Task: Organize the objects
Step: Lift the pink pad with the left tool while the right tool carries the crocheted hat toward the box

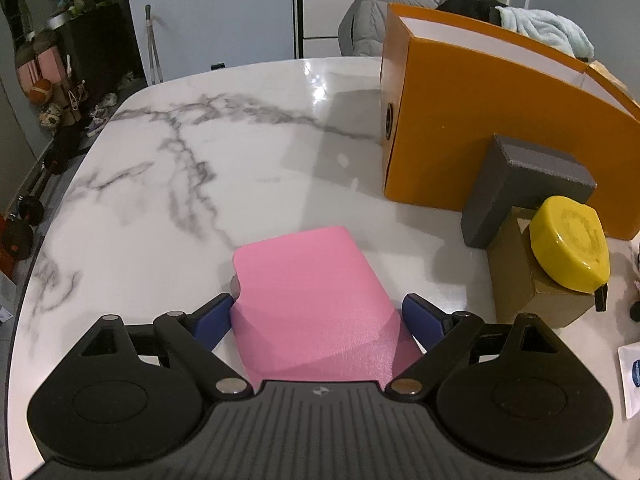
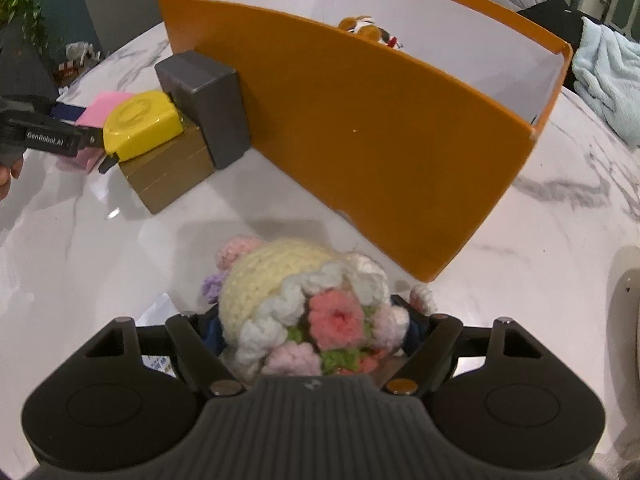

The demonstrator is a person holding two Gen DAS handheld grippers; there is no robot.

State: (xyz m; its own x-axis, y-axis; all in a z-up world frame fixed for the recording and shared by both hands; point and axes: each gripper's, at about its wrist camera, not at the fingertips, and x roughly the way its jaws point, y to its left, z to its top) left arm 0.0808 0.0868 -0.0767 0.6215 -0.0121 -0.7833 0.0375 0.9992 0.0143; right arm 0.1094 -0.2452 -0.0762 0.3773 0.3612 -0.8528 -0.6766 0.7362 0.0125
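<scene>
My left gripper point(image 1: 316, 316) is wide open around a flat pink pad point(image 1: 308, 288) that lies on the marble table point(image 1: 180, 184); its blue fingers stand at the pad's two sides, the left one touching or nearly so. My right gripper point(image 2: 312, 328) is shut on a crocheted doll point(image 2: 304, 308) with a cream head and pink flowers, held just above the table in front of the orange box point(image 2: 380, 128). The box is open at the top with a small plush toy point(image 2: 366, 28) inside. The left gripper point(image 2: 48, 136) and pink pad point(image 2: 106, 106) also show in the right wrist view.
A grey block point(image 1: 524, 184) leans against the orange box point(image 1: 500, 120). A yellow tape measure point(image 1: 568, 244) sits on a gold box point(image 1: 532, 280) beside it. White paper point(image 1: 632, 376) lies at the right edge. A pale blue blanket point(image 2: 608, 76) lies beyond the box.
</scene>
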